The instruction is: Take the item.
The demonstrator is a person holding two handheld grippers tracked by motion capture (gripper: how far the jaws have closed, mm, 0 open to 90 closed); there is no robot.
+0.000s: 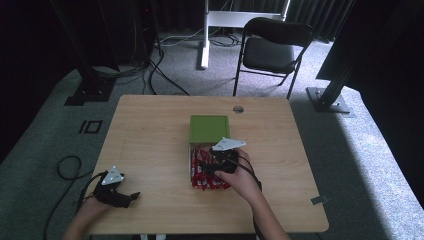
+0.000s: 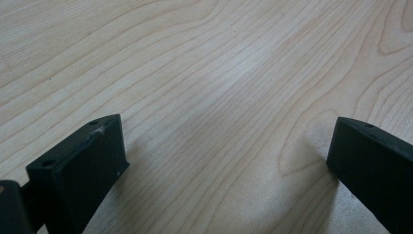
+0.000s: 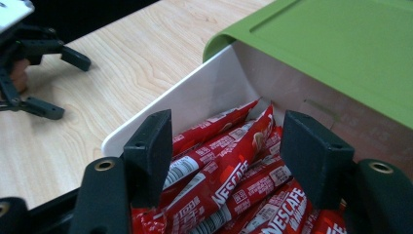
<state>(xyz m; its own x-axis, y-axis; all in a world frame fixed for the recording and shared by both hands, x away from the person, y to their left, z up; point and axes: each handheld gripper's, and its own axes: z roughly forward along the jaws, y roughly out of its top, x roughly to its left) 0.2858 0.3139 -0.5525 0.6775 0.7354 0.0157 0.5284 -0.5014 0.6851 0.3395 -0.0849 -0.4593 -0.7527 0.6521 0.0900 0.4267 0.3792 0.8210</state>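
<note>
Presently my right gripper (image 3: 226, 161) hangs over the open white drawer (image 3: 195, 97) that stands pulled out from under the green box (image 1: 209, 128), near the middle of the wooden table (image 1: 150, 145). Its jaws are partway apart and straddle the red Nescafé sachets (image 3: 229, 183) that lie packed lengthwise in the drawer. One sachet sits directly between the jaws; I cannot confirm that either pad presses on it, so I record no grip. In the high view the same gripper (image 1: 220, 162) sits above the sachets (image 1: 205, 180), my hand behind it.

My left gripper (image 1: 116, 192) rests at the near left corner of the table, well apart from the drawer. Its jaws stand wide, with bare wood grain between them, holding nothing. The right gripper view shows it (image 3: 34, 73) at the upper left, jaws spread.
</note>
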